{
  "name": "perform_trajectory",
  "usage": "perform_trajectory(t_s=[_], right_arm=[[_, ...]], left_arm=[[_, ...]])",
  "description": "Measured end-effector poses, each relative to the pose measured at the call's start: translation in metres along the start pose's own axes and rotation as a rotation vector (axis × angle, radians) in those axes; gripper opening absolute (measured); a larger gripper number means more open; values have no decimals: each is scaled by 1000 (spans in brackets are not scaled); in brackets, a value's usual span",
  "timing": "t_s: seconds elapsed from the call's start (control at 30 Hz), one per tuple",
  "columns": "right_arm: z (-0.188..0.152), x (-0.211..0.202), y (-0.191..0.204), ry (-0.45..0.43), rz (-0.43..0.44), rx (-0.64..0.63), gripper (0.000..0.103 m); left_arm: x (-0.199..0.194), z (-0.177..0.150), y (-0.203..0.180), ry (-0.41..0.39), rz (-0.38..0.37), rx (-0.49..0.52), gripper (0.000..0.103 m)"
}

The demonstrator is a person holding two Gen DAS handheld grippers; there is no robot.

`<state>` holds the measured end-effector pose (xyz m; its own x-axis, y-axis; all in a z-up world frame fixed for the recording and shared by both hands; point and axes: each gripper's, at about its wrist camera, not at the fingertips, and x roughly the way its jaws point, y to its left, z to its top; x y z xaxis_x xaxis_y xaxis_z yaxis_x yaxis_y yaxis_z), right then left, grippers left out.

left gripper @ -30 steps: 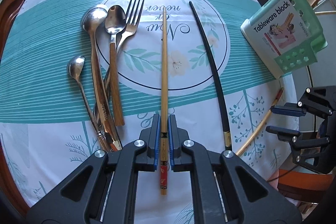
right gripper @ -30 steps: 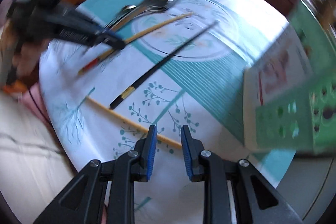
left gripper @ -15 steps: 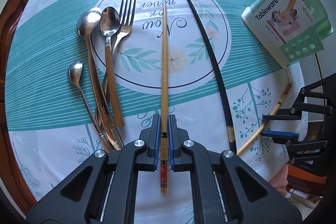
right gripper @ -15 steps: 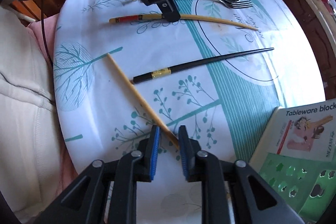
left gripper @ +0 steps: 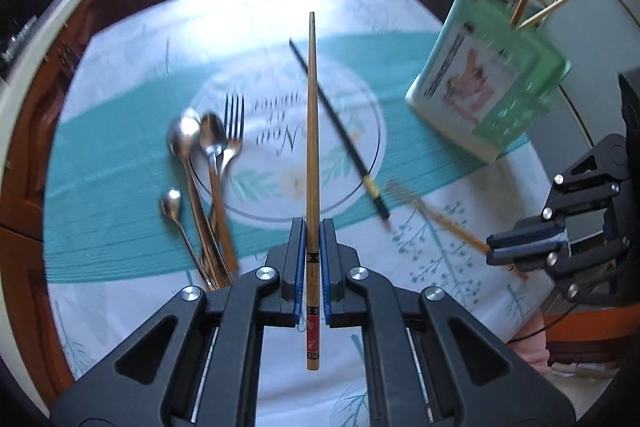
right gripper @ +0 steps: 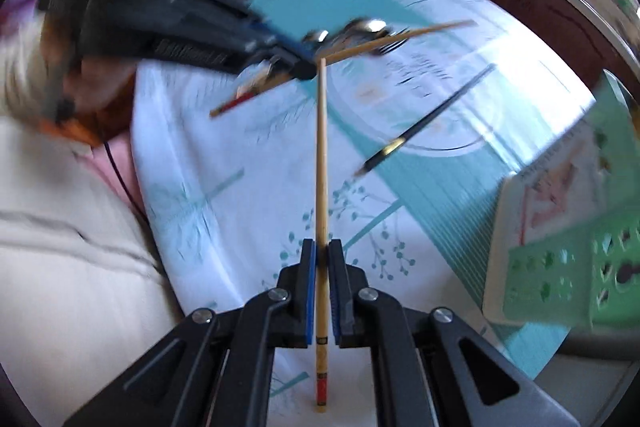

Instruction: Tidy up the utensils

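Left hand-held gripper (left gripper: 311, 259): you have it clenched on a brown chopstick (left gripper: 312, 131); the blue pads press the shaft just above its red, patterned end, and the thin tip points away from you, above the desk (left gripper: 120, 299).
Right hand-held gripper (right gripper: 321, 287): its jaws have just been closing, and you now grasp a pale chopstick (right gripper: 321, 163) near its red-banded end; the shaft runs straight out from between the pads, clear of the cloth.
Crossing: in the right wrist view the pale chopstick's tip appears just beside the left hand-held gripper's fingertips; whether they touch you cannot tell through the blur.
Black chopstick (left gripper: 340, 131): lies slantwise on the cloth between your two grippers, its gold-banded end nearer you.
Cutlery (left gripper: 208, 163): two large spoons and a fork lie bunched together left of the printed circle, with a small spoon (left gripper: 172, 207) just beside them on the left; their handles run toward you.
Holder (left gripper: 492, 83): the green and white tableware box stands upright on the right of the desk, with several chopsticks poking out of its top.
Cloth (left gripper: 120, 155): white and teal, with a printed circle in the middle.
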<state>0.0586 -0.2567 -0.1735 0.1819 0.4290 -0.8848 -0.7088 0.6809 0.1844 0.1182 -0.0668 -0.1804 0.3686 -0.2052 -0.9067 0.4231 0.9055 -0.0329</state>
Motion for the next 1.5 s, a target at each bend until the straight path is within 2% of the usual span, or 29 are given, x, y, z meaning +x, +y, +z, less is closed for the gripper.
perform_trajectory(t_s=[0.13, 0.27, 0.43, 0.53, 0.63, 0.73, 0.93, 1.07, 1.17, 1.3, 1.5], right_arm=[[-1, -40, -15, -185, 11, 150, 5], [0, -87, -28, -418, -24, 293, 5], [1, -144, -35, -665, -155, 400, 5], [1, -169, -41, -766, -285, 455, 5], [-2, -187, -49, -844, -379, 508, 5], [0, -193, -51, -881, -494, 509, 5], [8, -176, -69, -884, -559, 525, 5], [6, -160, -80, -870, -563, 532, 5], [6, -149, -82, -846, -557, 526, 5], [11, -131, -81, -799, -557, 495, 5], [15, -106, -82, -678, -530, 487, 6]], left_arm=[[-32, 15, -3, -97, -8, -5, 4], [-67, 37, -9, -216, -42, -20, 4], [-108, 76, -31, -342, -100, -12, 4], [-127, 102, -48, -403, -149, -18, 4], [-137, 125, -63, -453, -199, -42, 4], [-137, 147, -77, -502, -260, -71, 4], [-107, 168, -95, -563, -326, -113, 4], [-75, 172, -96, -594, -323, -129, 4], [-47, 172, -92, -588, -317, -151, 4], [-15, 162, -87, -610, -293, -162, 5], [21, 144, -86, -550, -269, -138, 5]])
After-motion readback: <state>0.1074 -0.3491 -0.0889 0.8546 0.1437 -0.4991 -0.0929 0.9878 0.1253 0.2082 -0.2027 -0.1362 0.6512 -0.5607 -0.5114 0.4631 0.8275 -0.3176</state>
